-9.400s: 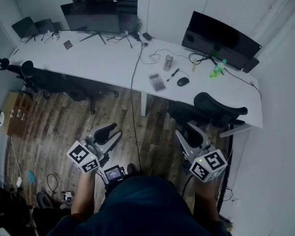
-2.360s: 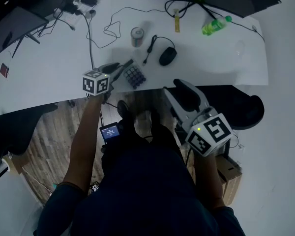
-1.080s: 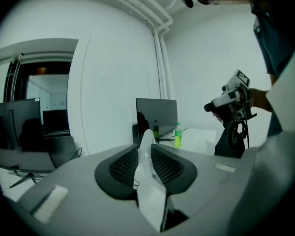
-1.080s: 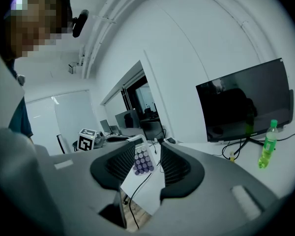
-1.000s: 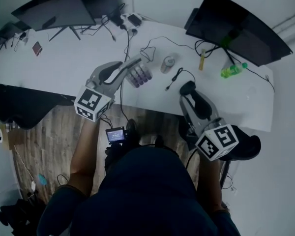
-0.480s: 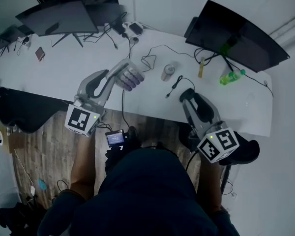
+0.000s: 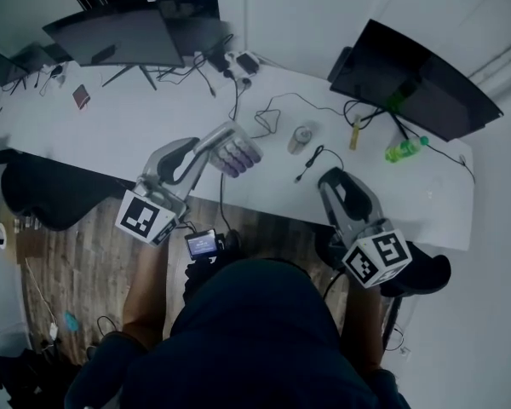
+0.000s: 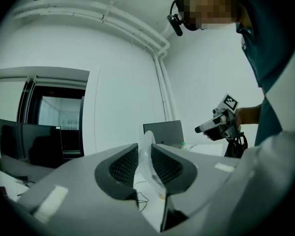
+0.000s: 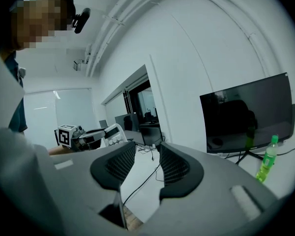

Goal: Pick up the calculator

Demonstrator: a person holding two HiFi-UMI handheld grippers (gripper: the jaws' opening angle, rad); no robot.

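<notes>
The calculator (image 7: 238, 153) is a small pale one with rows of dark keys. It hangs in the air above the front edge of the white desk (image 7: 111, 126), with my left gripper (image 7: 230, 139) shut on it. In the left gripper view the calculator (image 8: 146, 161) shows edge-on, pinched between the two dark pads. From the right gripper view the calculator (image 9: 114, 133) is seen off to the left, keys facing me. My right gripper (image 7: 336, 181) hovers by the desk's front edge further right, with a narrow gap and nothing between its pads (image 9: 174, 168).
A metal can (image 7: 303, 135), loose cables (image 7: 272, 113) and a green bottle (image 7: 406, 147) lie on the desk. A dark monitor (image 7: 417, 79) stands at the back right, another (image 7: 119, 37) at the back left. An office chair (image 7: 43, 198) sits at the left.
My left gripper has risen from the desk with the calculator in it and drawn slightly towards me. The right gripper has stayed about where it was.
</notes>
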